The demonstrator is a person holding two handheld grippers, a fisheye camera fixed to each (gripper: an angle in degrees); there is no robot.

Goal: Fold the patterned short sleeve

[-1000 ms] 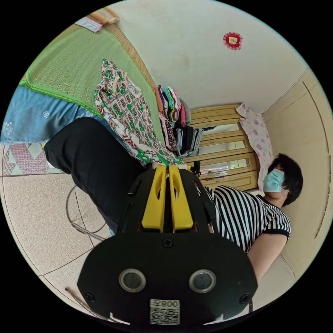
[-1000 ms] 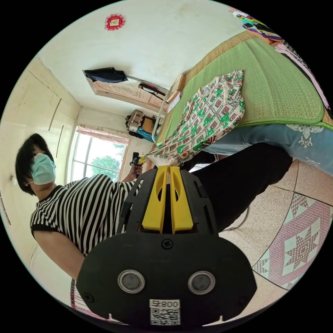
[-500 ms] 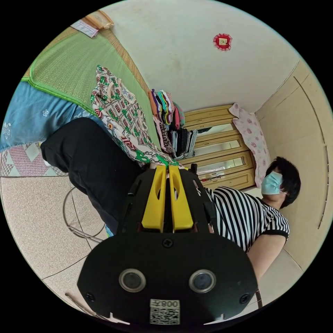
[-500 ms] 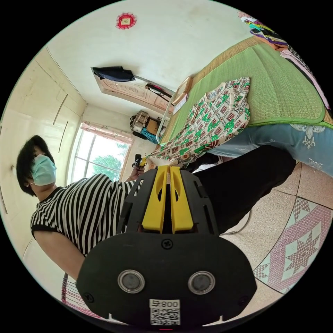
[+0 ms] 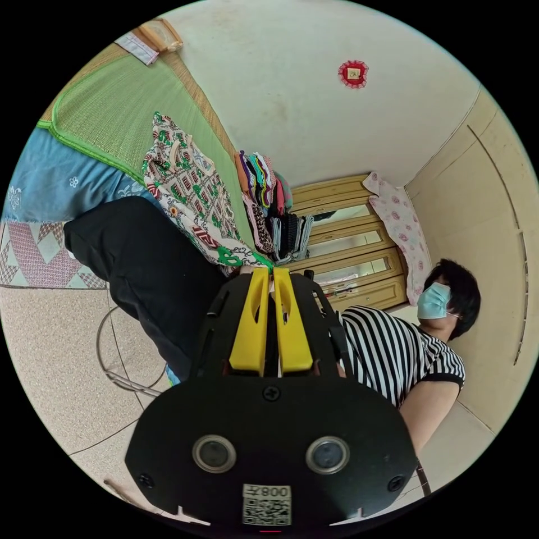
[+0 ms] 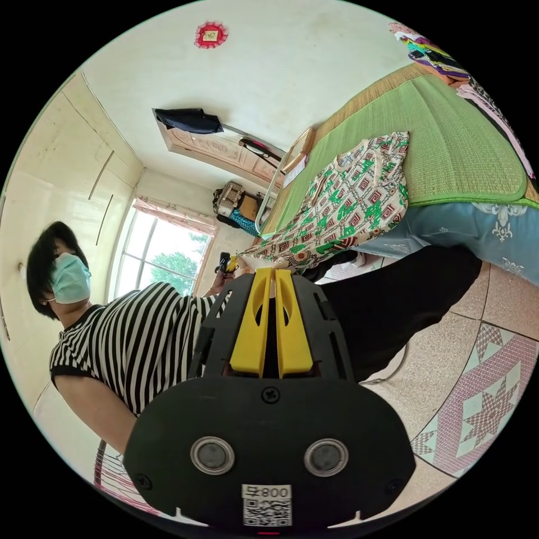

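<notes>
Both the left gripper and right gripper pinch the patterned shirt.

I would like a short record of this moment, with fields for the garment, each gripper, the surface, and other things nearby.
garment: patterned short sleeve, green, red and white print, stretched from the bed edge toward both grippers
left gripper: jaws closed on one edge of the garment
right gripper: jaws closed on another edge of the garment
surface: green mat over a blue bed cover
nearby: stack of folded clothes on the bed; person in a striped shirt
fold state: not yet folded
</notes>
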